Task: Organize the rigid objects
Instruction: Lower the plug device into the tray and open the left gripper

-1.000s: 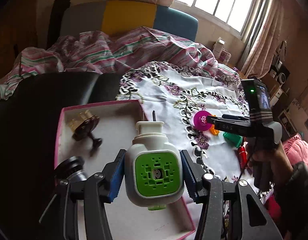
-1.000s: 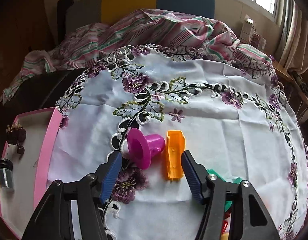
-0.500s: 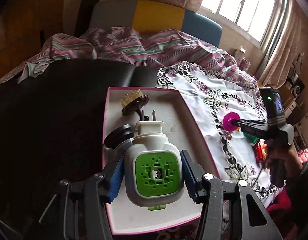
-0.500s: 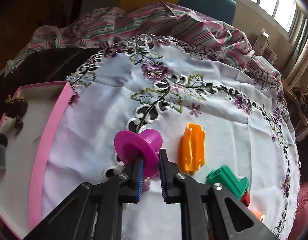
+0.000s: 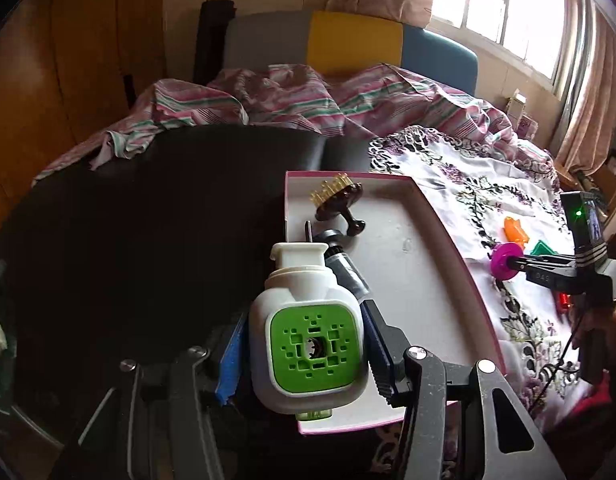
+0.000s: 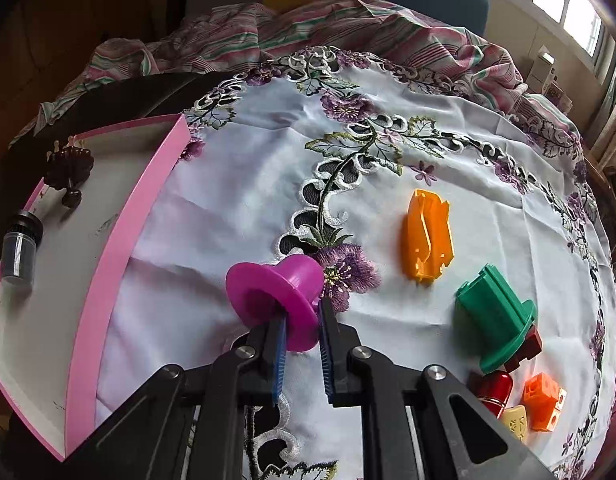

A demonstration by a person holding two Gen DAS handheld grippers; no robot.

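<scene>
My left gripper (image 5: 303, 356) is shut on a white plug-in device with a green face (image 5: 308, 340) and holds it over the near left edge of the pink-rimmed tray (image 5: 448, 232). A brown bristled piece (image 5: 340, 200) and a black-capped vial (image 5: 344, 264) lie in the tray. My right gripper (image 6: 301, 340) is shut on the brim of a magenta hat-shaped piece (image 6: 275, 288) and holds it above the embroidered cloth (image 6: 235, 184); it also shows in the left wrist view (image 5: 516, 264). The tray (image 6: 107, 248) lies to its left.
On the cloth to the right lie an orange piece (image 6: 428, 236), a green hat-shaped piece (image 6: 496, 316), a red piece (image 6: 494, 392), an orange block (image 6: 544, 400) and a cream piece (image 6: 514, 420). A striped blanket (image 5: 308, 96) is bunched behind. A dark cushion (image 5: 127, 220) lies left of the tray.
My right gripper closed on the magenta piece and lifted it off the cloth. My left gripper carried the white device left and back, toward the tray's near left edge.
</scene>
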